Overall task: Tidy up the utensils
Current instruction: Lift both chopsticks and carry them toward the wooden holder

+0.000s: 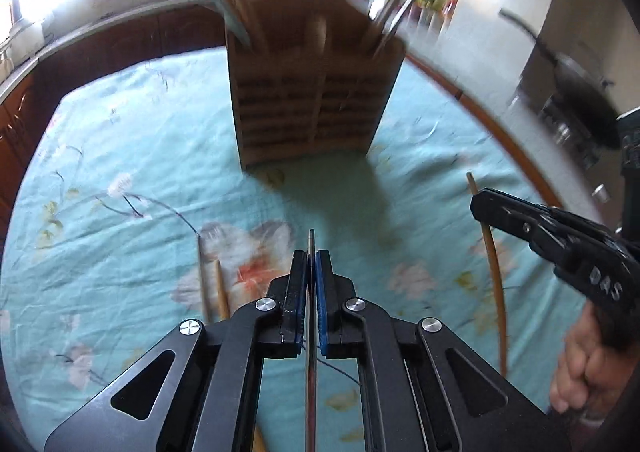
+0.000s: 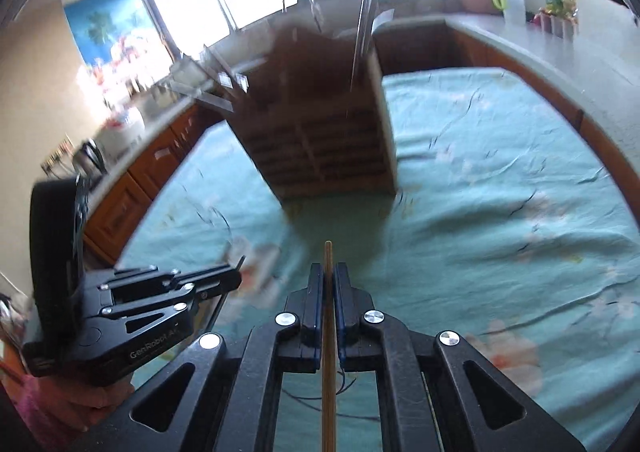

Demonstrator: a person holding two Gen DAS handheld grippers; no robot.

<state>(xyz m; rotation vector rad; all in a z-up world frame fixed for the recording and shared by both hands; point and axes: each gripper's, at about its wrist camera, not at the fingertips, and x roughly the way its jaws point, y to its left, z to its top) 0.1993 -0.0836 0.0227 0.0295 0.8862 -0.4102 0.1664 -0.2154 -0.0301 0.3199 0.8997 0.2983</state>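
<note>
A slatted wooden utensil holder (image 1: pixel 316 100) stands on the turquoise floral tablecloth (image 1: pixel 120 140), with chopsticks and metal utensils sticking up out of it. My left gripper (image 1: pixel 311 255) is shut on a thin dark metal chopstick (image 1: pixel 311 240) that points toward the holder. Two wooden chopsticks (image 1: pixel 212 284) lie on the cloth just left of it. In the right wrist view, my right gripper (image 2: pixel 329 267) is shut on a wooden chopstick (image 2: pixel 328 392), short of the holder (image 2: pixel 332 148). Each gripper shows in the other's view: the right (image 1: pixel 478 204) with its stick (image 1: pixel 498 292), the left (image 2: pixel 238 272).
A round table edge rims the cloth. Brown cabinets (image 2: pixel 132 188) and a counter with kitchenware run behind it on the left and back. A dark pan (image 1: pixel 580 92) hangs at the right. A person's hand (image 1: pixel 580 372) grips the right tool.
</note>
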